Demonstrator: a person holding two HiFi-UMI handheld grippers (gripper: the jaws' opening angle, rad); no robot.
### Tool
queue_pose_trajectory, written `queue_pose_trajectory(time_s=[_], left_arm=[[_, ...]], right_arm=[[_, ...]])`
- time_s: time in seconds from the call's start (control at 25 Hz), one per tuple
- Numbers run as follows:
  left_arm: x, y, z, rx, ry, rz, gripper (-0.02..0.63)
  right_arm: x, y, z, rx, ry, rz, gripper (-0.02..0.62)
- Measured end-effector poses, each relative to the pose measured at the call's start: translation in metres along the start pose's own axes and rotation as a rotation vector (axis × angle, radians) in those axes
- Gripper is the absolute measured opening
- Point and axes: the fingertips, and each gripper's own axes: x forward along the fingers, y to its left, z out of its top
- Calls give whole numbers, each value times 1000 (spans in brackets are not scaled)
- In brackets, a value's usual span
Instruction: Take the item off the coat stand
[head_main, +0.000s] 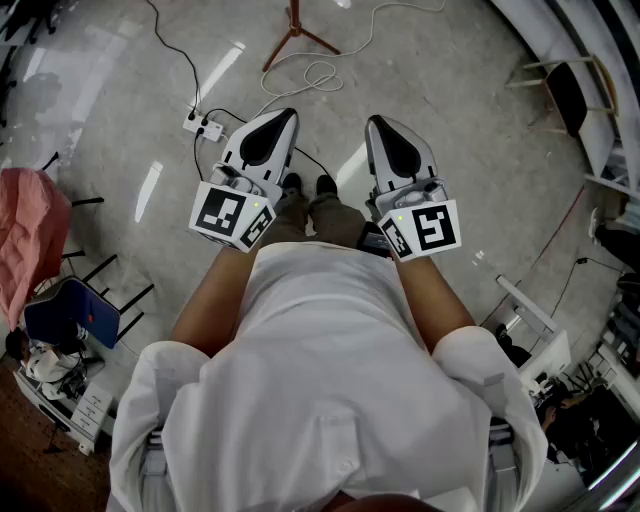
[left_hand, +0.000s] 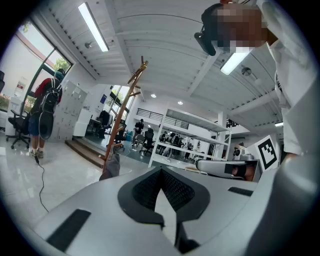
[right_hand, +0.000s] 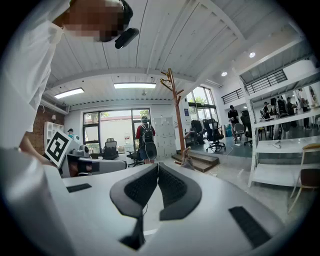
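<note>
The item (left_hand: 111, 168), a small grey thing too far off to name, hangs low on the wooden coat stand (left_hand: 126, 112), which stands on the floor (head_main: 460, 130) well ahead of the person (head_main: 320, 380). The left gripper (left_hand: 160, 176) and the right gripper (right_hand: 157, 171) are held side by side at waist height, both aimed forward at the stand, probably a resting carry before the approach. Each has its jaws pressed together with nothing between them, which fits: nothing is within reach to take hold of, so the task looks barely begun
</note>
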Motion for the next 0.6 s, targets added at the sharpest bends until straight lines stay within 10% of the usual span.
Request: queue_pose_trajectory(time_s=[0.6], left_arm=[[-18, 11, 22, 12, -49, -5, 12]], right_arm=[[-11, -8, 25, -11, -47, -113, 25]])
